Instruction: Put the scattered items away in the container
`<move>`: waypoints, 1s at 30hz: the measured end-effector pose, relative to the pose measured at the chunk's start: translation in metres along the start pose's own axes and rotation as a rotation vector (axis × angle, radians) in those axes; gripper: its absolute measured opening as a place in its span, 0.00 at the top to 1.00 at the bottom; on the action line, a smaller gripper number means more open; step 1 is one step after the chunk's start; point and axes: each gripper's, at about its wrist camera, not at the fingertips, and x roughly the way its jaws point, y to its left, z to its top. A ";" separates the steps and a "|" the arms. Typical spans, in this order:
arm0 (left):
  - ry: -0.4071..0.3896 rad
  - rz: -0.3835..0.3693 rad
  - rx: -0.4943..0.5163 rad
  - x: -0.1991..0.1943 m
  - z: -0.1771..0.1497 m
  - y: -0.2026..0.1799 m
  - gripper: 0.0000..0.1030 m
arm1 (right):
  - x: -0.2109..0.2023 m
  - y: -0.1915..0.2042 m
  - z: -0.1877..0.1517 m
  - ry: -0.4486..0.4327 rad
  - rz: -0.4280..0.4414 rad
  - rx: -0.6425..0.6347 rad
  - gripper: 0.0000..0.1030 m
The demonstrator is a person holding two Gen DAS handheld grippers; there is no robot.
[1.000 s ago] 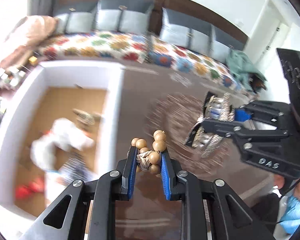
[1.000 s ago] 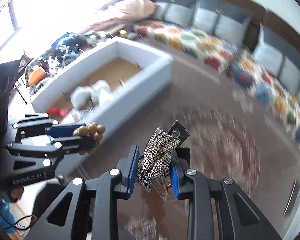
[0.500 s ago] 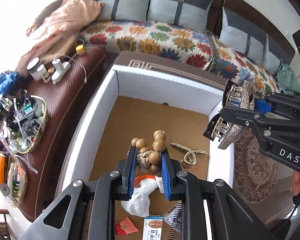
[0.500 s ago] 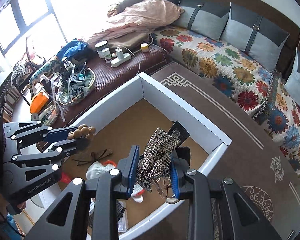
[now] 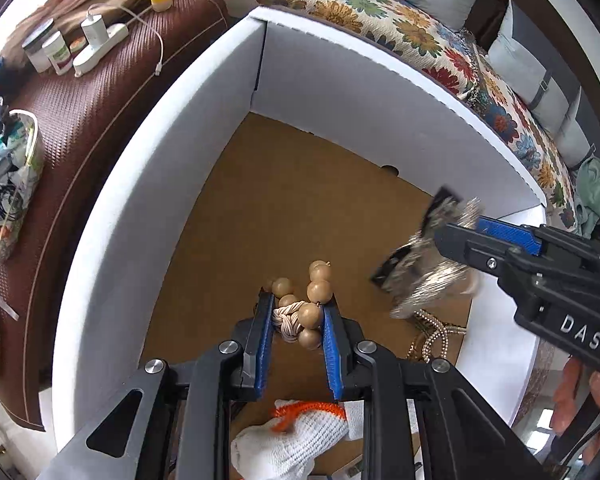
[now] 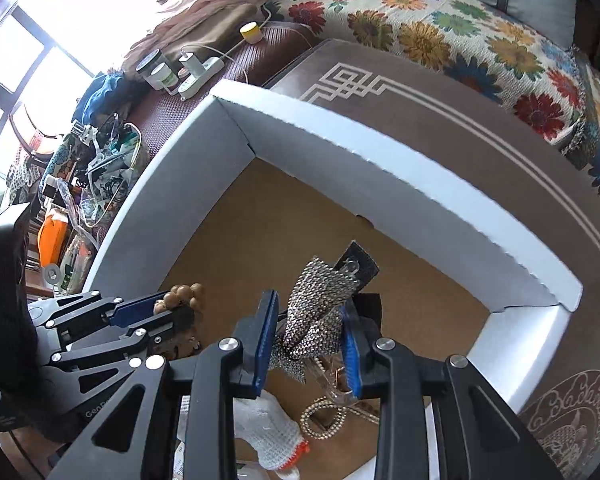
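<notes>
Filling most of both views, the white-walled box (image 5: pixel 160 184) (image 6: pixel 400 184) with its brown cardboard floor sits on the brown patterned counter (image 6: pixel 480 112), beside the flower-print sofa (image 5: pixel 400 20). You hold both tongs down inside it. On the floor of the box lie a white knit glove with an orange cuff (image 5: pixel 292 436) (image 6: pixel 268 428) and, to its right, a gold rhinestone hair clip (image 5: pixel 432 336) (image 6: pixel 324 416). Your left tongs (image 5: pixel 296 320) (image 6: pixel 172 312) are clamped tight on the wooden bead bracelet (image 5: pixel 304 300) (image 6: pixel 182 296), its knotted cord pinched between the blue pads. Your right tongs (image 6: pixel 310 340) (image 5: pixel 460 236) have just been opening; the sparkly silver bow clip (image 6: pixel 320 300) (image 5: pixel 424 276) sits between the pads, leaning on the right one with a gap at the left.
</notes>
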 end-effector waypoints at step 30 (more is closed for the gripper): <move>-0.639 0.283 -0.113 -0.253 -0.222 -0.047 0.00 | -0.202 0.076 -0.210 -0.263 -0.071 -0.065 0.45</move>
